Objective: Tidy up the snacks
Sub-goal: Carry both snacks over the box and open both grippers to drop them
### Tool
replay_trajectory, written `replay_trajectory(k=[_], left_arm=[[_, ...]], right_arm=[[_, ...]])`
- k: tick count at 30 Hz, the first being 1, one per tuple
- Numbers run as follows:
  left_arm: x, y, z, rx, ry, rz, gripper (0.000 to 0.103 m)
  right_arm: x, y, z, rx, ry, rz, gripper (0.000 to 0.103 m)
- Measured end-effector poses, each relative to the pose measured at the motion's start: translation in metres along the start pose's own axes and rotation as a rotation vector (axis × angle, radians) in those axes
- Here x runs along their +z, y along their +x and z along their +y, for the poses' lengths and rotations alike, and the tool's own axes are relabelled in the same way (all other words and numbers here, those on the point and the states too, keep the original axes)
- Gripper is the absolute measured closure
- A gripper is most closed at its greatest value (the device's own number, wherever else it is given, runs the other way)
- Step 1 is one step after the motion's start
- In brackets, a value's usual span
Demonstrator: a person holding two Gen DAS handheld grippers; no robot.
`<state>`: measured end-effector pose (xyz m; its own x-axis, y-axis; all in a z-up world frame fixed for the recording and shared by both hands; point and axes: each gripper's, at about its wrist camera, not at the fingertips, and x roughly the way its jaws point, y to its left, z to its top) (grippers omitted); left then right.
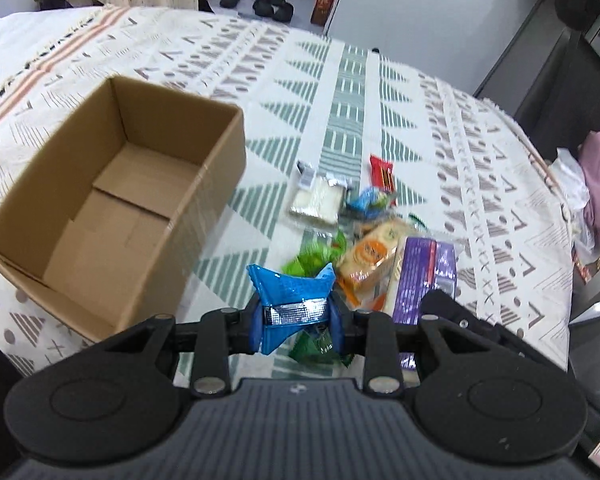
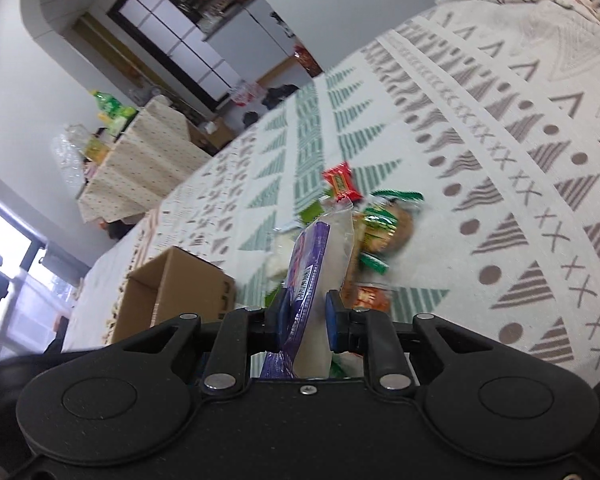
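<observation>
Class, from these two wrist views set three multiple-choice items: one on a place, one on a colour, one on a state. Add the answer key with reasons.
1. Where does the cardboard box stand?
A. on the patterned cloth
B. on the floor
C. on a chair

2. What colour is the packet in the left gripper?
A. red
B. blue
C. yellow

3. How is the right gripper?
A. open, nothing between the jaws
B. out of view
C. shut on the purple packet

Key: A, the patterned cloth lies under the box; B, the blue packet sits between the pads; C, both pads press it.
</observation>
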<state>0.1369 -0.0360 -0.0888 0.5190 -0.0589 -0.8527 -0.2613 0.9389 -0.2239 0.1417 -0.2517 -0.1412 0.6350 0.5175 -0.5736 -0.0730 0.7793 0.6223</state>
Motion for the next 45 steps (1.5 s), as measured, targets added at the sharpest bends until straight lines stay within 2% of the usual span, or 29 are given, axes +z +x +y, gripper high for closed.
replay_trajectory(k=[13,25,33,45], left_arm=[[0.027,-0.033,0.035,0.007,-0.038,-0.084,0.072],[0.059,-0.042,0.072,0.033,-0.098,-0.13,0.072],[0.077,-0.035,0.095,0.042,-0.137,-0.136,0.072],[0.09,-0.016,0.126,0.045,-0.19,-0.107,0.072]], right_arm=[[0.005,-0.001,0.021,0.109,0.002,-0.062,0.086],[0.012,0.016,0.051,0.172,0.037,-0.083,0.086],[0.012,0.038,0.077,0.224,0.043,-0.058,0.086],[-0.002,0.074,0.108,0.235,0.045,0.009,0.086]])
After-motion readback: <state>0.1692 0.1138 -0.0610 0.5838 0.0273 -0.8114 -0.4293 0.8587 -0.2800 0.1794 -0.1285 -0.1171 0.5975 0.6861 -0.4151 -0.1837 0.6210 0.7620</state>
